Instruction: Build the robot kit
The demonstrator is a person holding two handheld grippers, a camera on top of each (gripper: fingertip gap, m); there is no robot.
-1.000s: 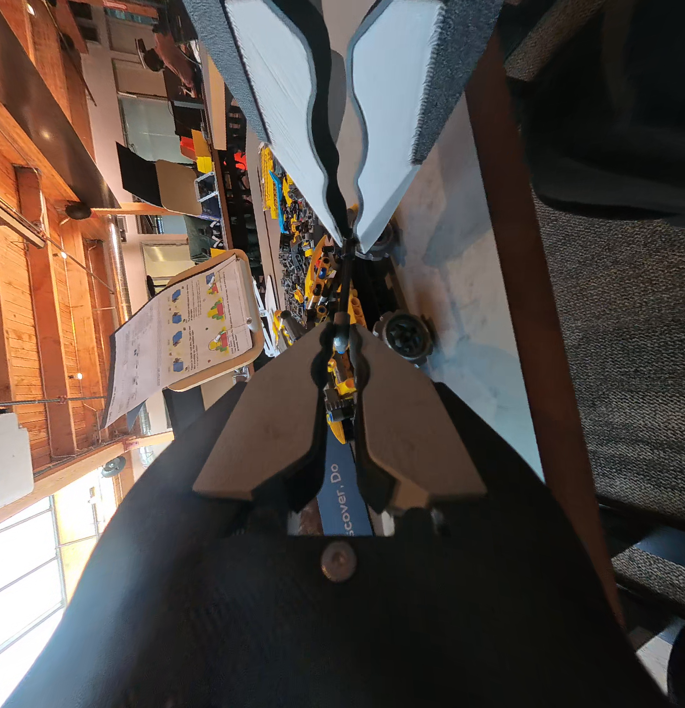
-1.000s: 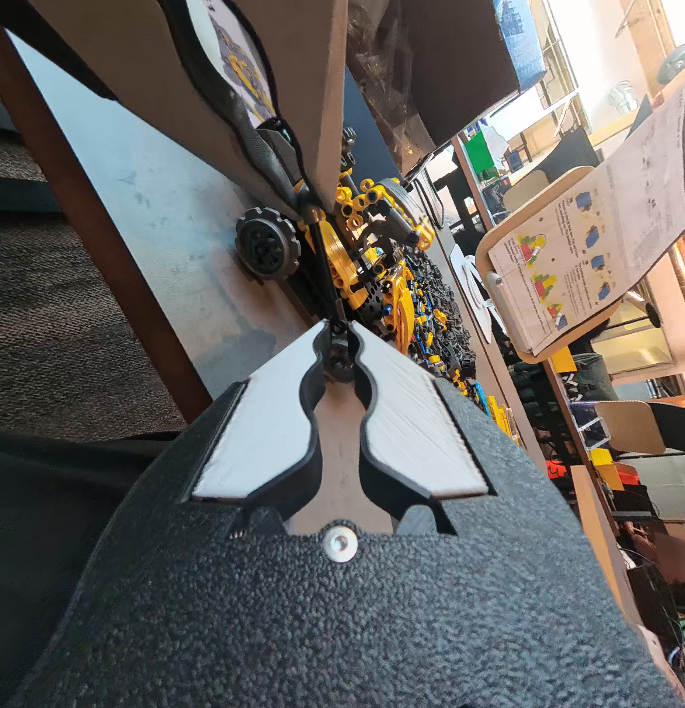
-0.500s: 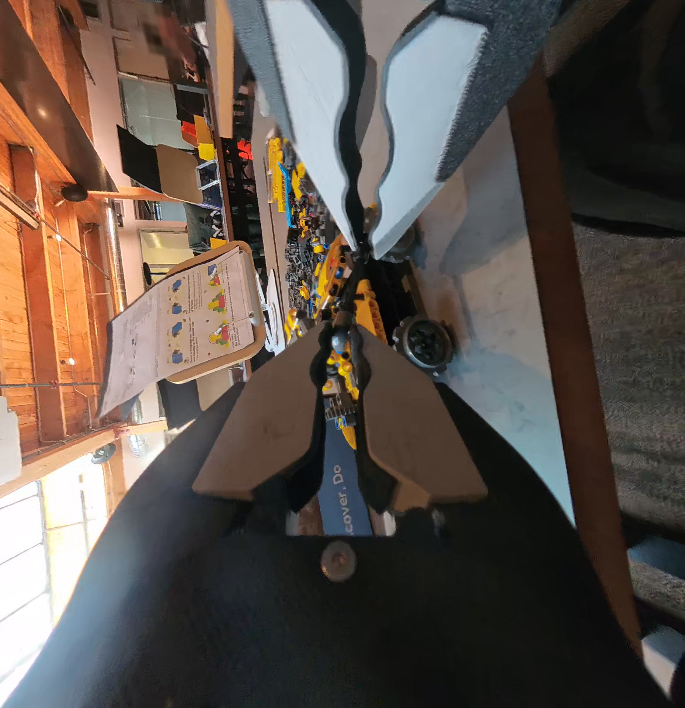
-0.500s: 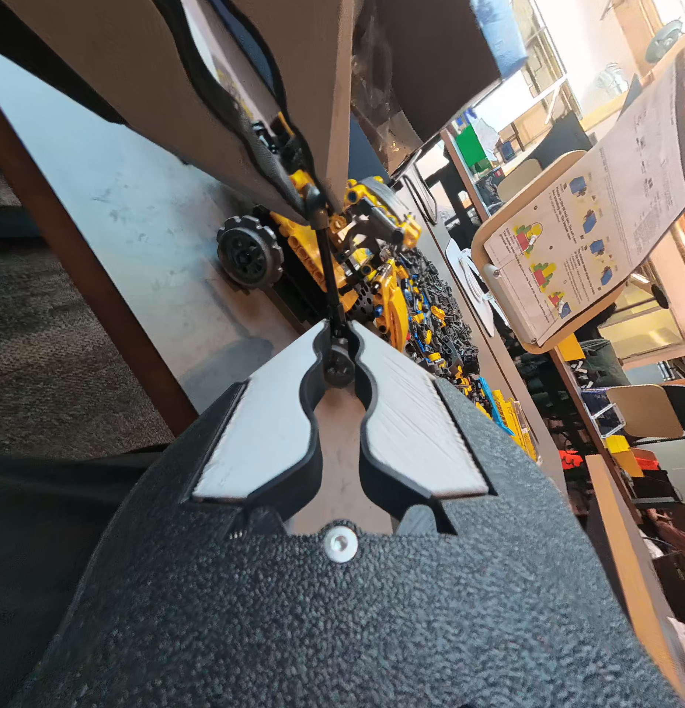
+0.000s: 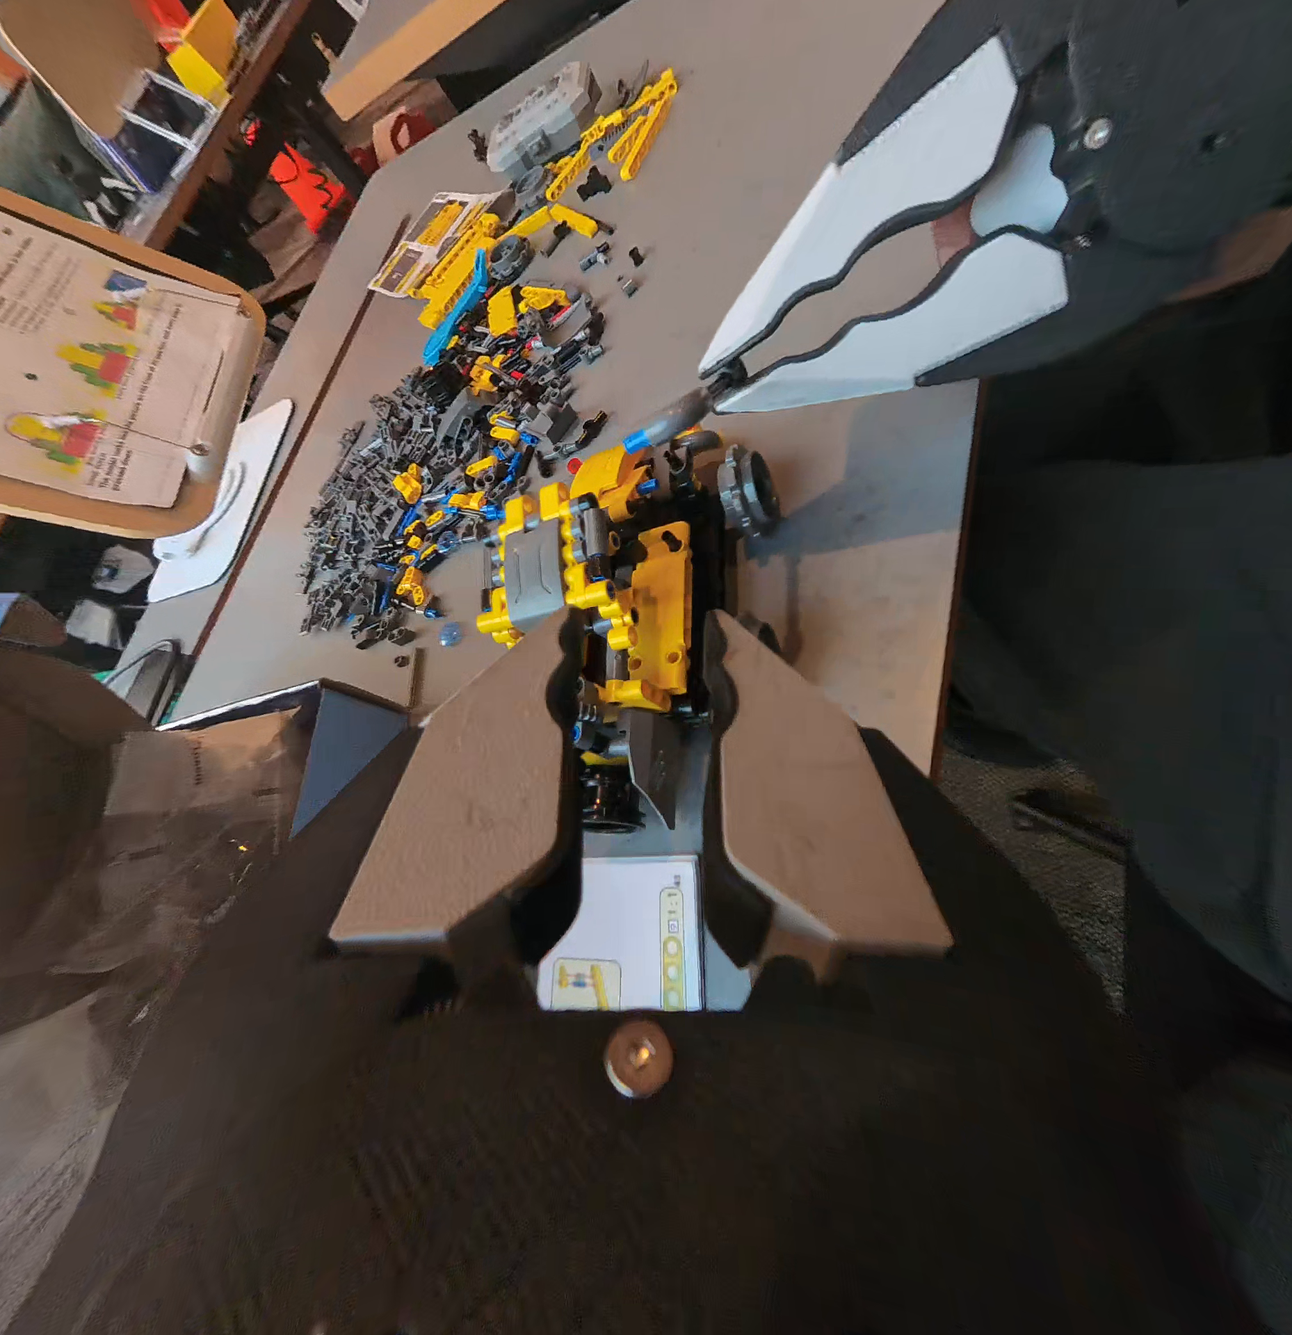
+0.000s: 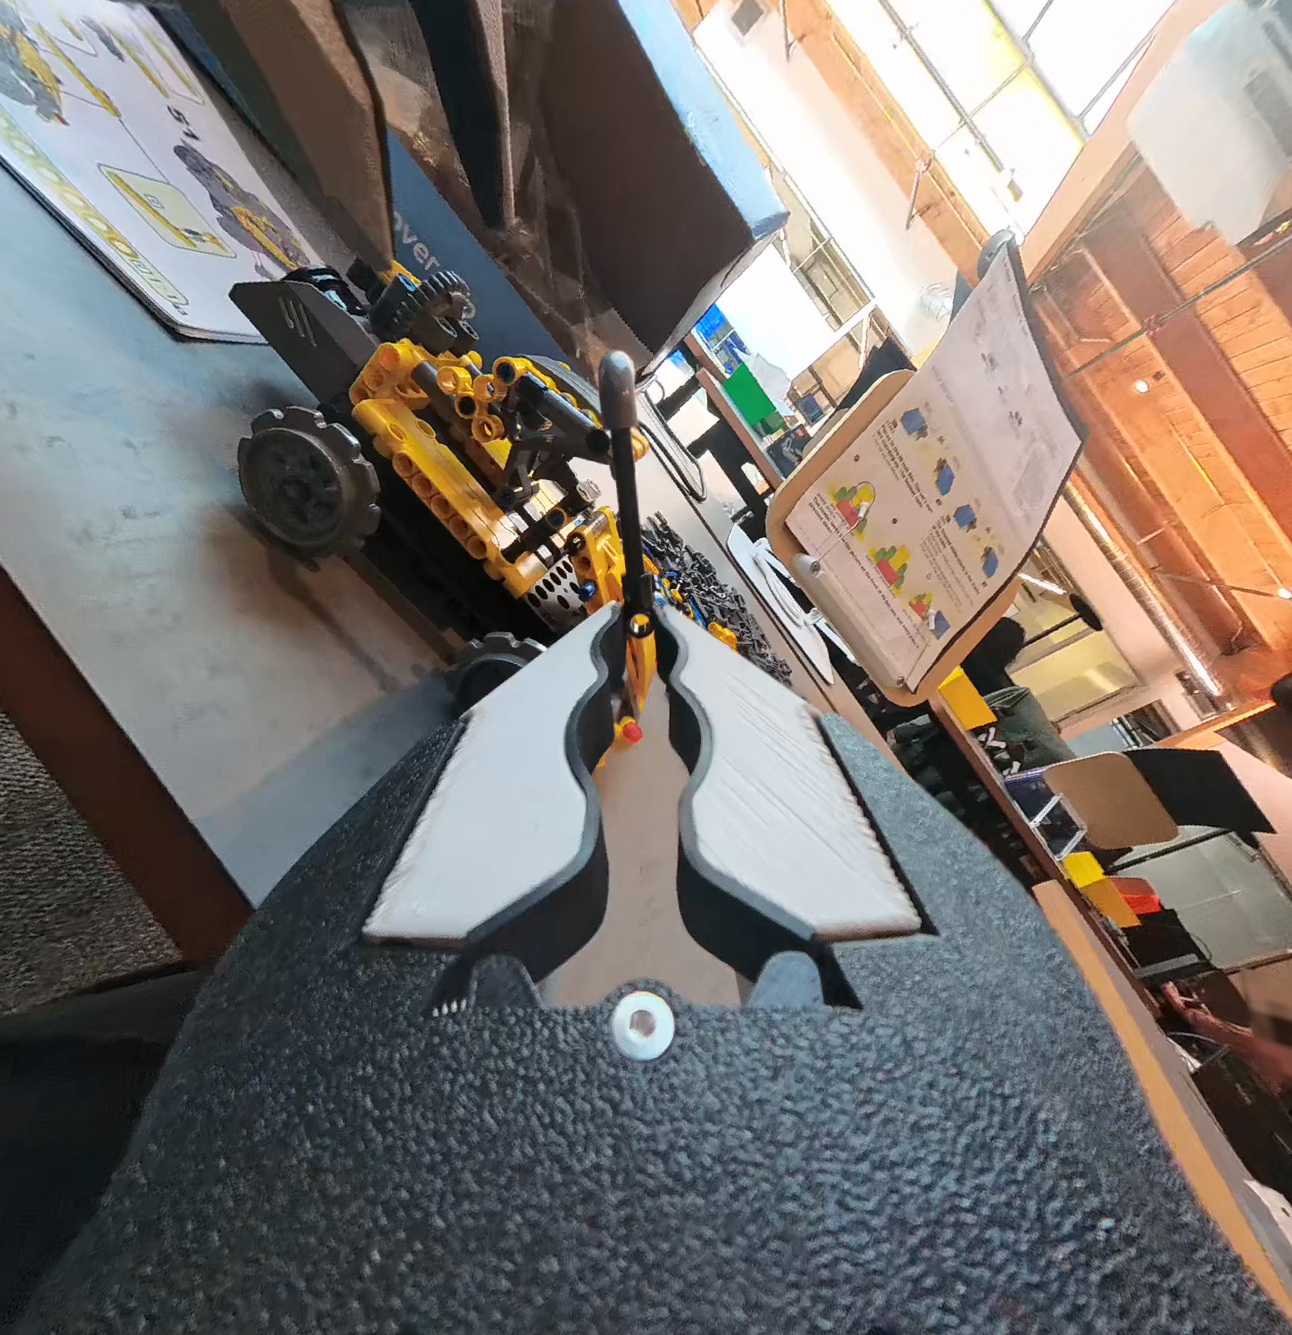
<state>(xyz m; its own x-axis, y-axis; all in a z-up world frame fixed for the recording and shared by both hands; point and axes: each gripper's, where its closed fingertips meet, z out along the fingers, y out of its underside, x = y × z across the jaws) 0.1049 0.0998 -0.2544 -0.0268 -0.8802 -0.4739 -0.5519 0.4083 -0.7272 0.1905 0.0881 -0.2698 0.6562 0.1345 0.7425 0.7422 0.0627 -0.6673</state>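
Observation:
A yellow and black brick-built vehicle (image 5: pixel 650 578) with cogged black wheels stands on the grey table (image 5: pixel 867 506). My left gripper (image 5: pixel 636 636), with brown fingers, is open; the vehicle's rear end shows in the gap between its fingertips. My right gripper (image 6: pixel 636 621), with white fingers, is shut on a thin black rod (image 6: pixel 626 506) with a grey cap. It holds the rod just above the vehicle's front (image 6: pixel 484 462). In the left wrist view the right gripper (image 5: pixel 715 383) comes in from the upper right with the rod's grey end (image 5: pixel 672 419).
A heap of small black, grey, yellow and blue pieces (image 5: pixel 441 462) lies beyond the vehicle. An instruction booklet (image 5: pixel 629 932) lies under my left gripper. A clipboard stand with a printed sheet (image 5: pixel 101 361) and a cardboard box (image 5: pixel 65 795) stand at the left. The table edge (image 5: pixel 954 578) is at the right. One gripper's finger ends stand about 10 centimeters off the other's.
My left gripper has opened, let go of the rod end and swung round to look down on the table. My right gripper has kept its hold on the rod.

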